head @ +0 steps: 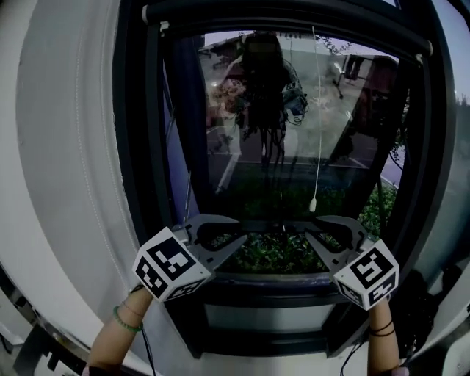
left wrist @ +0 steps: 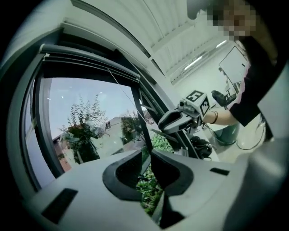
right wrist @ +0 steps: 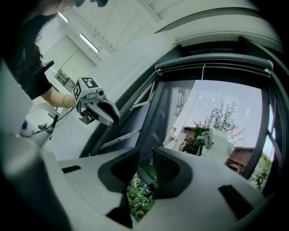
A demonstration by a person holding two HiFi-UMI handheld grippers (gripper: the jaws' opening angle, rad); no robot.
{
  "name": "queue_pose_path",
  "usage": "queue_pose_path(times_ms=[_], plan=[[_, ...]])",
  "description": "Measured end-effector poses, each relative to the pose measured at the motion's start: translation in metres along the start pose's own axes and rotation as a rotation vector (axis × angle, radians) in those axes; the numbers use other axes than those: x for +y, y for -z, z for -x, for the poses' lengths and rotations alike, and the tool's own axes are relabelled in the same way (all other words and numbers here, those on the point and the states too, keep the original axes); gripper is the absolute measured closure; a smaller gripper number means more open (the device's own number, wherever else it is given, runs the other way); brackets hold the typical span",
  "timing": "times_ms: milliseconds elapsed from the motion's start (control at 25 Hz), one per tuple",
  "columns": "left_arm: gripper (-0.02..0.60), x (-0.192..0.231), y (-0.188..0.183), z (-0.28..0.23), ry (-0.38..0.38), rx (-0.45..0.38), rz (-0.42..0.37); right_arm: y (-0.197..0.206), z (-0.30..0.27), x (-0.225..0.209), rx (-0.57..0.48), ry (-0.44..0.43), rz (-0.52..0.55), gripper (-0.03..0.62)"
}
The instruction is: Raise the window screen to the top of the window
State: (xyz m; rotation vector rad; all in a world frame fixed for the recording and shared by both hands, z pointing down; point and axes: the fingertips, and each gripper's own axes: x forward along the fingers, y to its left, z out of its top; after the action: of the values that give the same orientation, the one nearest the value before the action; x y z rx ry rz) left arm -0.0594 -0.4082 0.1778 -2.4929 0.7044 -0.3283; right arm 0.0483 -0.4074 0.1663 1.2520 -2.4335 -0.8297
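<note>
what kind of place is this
Probably an office or lab room, seen from right up against a window. Strip lights on the ceiling and a white wall show it is indoors. Outside the glass are shrubs and a building.

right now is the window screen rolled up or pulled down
Mostly down: its bottom bar sits low in the window, far under the roller, with the left claw and right claw gripping it.
</note>
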Motion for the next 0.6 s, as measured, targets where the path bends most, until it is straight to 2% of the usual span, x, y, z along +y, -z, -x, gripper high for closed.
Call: queue_pose_path(times_ms=[120, 240, 400, 600], plan=[[0.517, -0.041, 0.035, 0.004, 0.014, -0.015, 0.050, 0.033, 0.022, 0.044, 0.003, 0.000, -0.102, 0.501], [0.517, -0.087, 0.065, 0.011, 0.034, -0.043, 0.147, 0.066, 0.048, 0.090, 0.064, -0.005, -0.190, 0.502], [0.517, -0.153, 0.110, 0.026, 0.034, 0.005, 0.254, 0.102, 0.080, 0.149, 0.096, -0.006, -0.299, 0.502], [0.531, -0.244, 0.124, 0.042, 0.026, 0.014, 0.409, 0.121, 0.139, 0.198, 0.086, 0.018, -0.392, 0.502]])
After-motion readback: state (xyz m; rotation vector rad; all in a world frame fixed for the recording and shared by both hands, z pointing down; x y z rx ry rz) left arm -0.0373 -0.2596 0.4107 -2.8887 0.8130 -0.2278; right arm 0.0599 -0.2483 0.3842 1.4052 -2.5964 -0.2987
